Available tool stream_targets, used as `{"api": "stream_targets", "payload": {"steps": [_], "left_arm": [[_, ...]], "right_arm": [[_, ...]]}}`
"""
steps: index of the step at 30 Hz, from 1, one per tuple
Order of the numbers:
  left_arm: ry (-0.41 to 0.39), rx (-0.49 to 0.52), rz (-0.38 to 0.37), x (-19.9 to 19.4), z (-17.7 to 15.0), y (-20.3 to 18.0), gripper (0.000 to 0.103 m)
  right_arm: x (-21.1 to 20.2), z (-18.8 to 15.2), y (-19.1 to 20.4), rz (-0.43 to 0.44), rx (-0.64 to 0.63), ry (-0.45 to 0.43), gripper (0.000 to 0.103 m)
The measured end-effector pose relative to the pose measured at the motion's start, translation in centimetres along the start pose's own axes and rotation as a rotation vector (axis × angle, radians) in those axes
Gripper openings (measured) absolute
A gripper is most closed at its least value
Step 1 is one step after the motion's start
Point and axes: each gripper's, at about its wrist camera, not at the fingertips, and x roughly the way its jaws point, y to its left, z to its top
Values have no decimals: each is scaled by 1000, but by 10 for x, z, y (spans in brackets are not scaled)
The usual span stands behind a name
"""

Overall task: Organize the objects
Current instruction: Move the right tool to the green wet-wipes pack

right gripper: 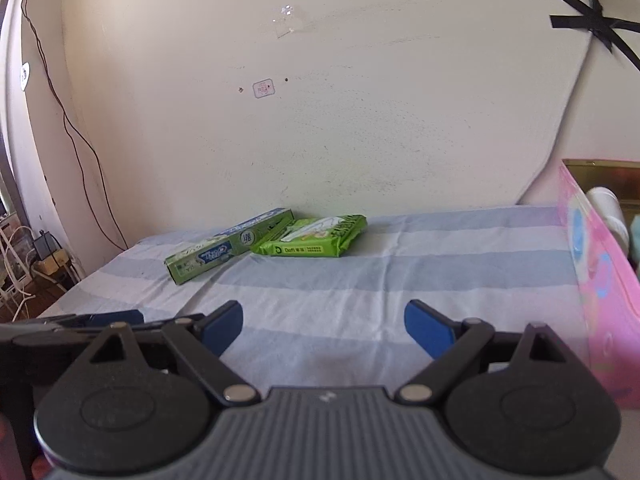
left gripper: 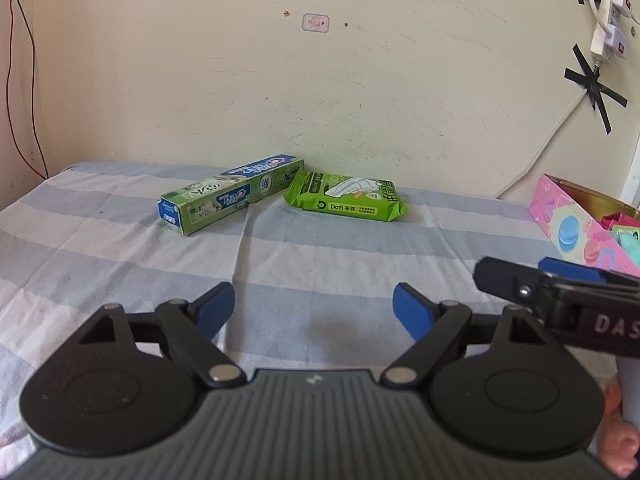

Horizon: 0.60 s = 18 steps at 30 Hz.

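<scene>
A green and blue toothpaste box [left gripper: 230, 194] lies on the striped cloth near the wall, touching a green wipes pack [left gripper: 346, 197] to its right. Both also show in the right wrist view: the box [right gripper: 228, 246] and the pack [right gripper: 312, 238]. My left gripper [left gripper: 314, 312] is open and empty, well short of them. My right gripper [right gripper: 323, 326] is open and empty too, beside the left one; it shows at the right of the left wrist view [left gripper: 560, 280]. A pink box [left gripper: 576, 224] holding several items stands at the right.
The pink box's wall [right gripper: 600, 280] is close on the right of my right gripper. A cream wall [left gripper: 320, 80] rises behind the bed. Cables and a taped power strip [left gripper: 608, 32] hang on it. The bed's left edge [right gripper: 68, 292] drops to the floor.
</scene>
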Motion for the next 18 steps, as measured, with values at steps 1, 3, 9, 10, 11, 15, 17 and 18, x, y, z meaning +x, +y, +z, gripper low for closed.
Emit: {"api": "stream_targets", "payload": {"steps": [1, 3, 9, 10, 11, 15, 17, 18], "left_arm": [[-1, -11, 24, 0, 1, 3, 86], [17, -66, 15, 3, 4, 16, 86], [21, -173, 17, 3, 10, 38, 87], [23, -178, 18, 3, 10, 38, 87], [25, -179, 19, 3, 10, 38, 87], [21, -168, 27, 3, 10, 36, 87], [17, -169, 34, 2, 10, 37, 87], [17, -171, 37, 2, 10, 38, 87]], "right_arm": [[5, 3, 1, 5, -2, 4, 91], [18, 8, 4, 14, 4, 21, 91], [33, 13, 2, 29, 55, 37, 91], [35, 13, 2, 28, 52, 40, 91], [36, 12, 3, 27, 48, 45, 91], [48, 14, 4, 25, 24, 67, 91], [55, 15, 5, 27, 21, 75, 91], [58, 17, 5, 30, 24, 79, 91]]}}
